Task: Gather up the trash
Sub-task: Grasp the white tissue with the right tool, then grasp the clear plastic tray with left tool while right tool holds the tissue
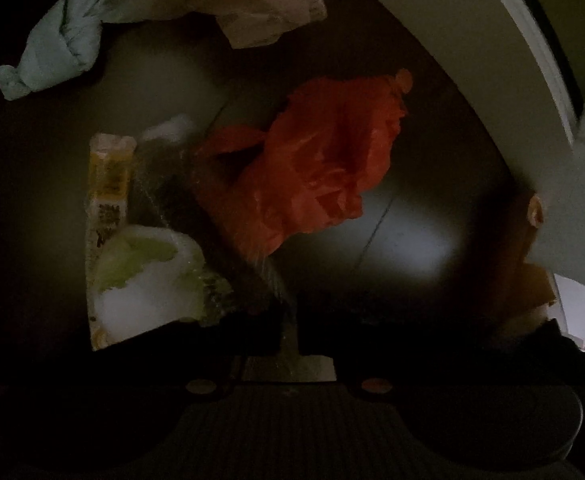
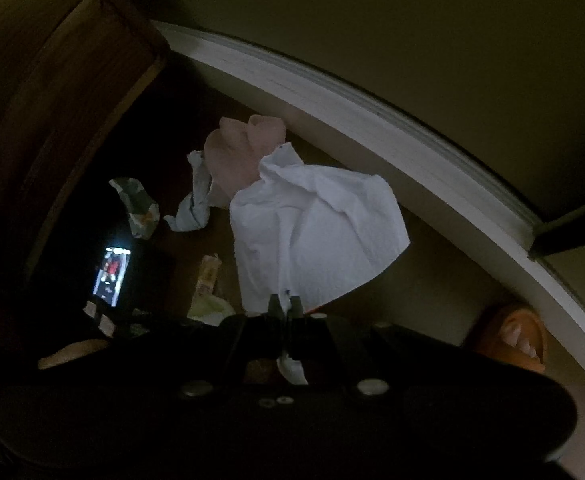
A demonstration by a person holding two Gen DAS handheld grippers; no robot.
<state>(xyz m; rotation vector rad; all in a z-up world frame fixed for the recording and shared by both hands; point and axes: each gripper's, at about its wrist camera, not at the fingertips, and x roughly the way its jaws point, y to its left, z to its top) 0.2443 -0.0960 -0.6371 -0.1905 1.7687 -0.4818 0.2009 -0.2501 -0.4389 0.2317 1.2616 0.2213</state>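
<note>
In the dim left wrist view my left gripper (image 1: 276, 280) is shut on a crumpled red plastic bag (image 1: 316, 168) and holds it above the dark floor. A yellow-and-green snack wrapper (image 1: 132, 240) lies on the floor just left of it. A twisted pale blue paper (image 1: 52, 52) and a beige paper (image 1: 252, 0) lie farther off. In the right wrist view my right gripper (image 2: 286, 304) is shut on a white paper napkin (image 2: 316, 232), which hangs lifted in front of it. Beyond it lie a pink crumpled paper (image 2: 236, 148), the pale blue paper (image 2: 194, 204) and a printed wrapper (image 2: 136, 204).
A white baseboard (image 2: 372, 120) and wall run along the right. A wooden furniture panel (image 2: 52, 80) stands at the left. A lit phone screen (image 2: 112, 276) glows low on the left. A foot in an orange slipper (image 2: 512, 336) stands by the baseboard.
</note>
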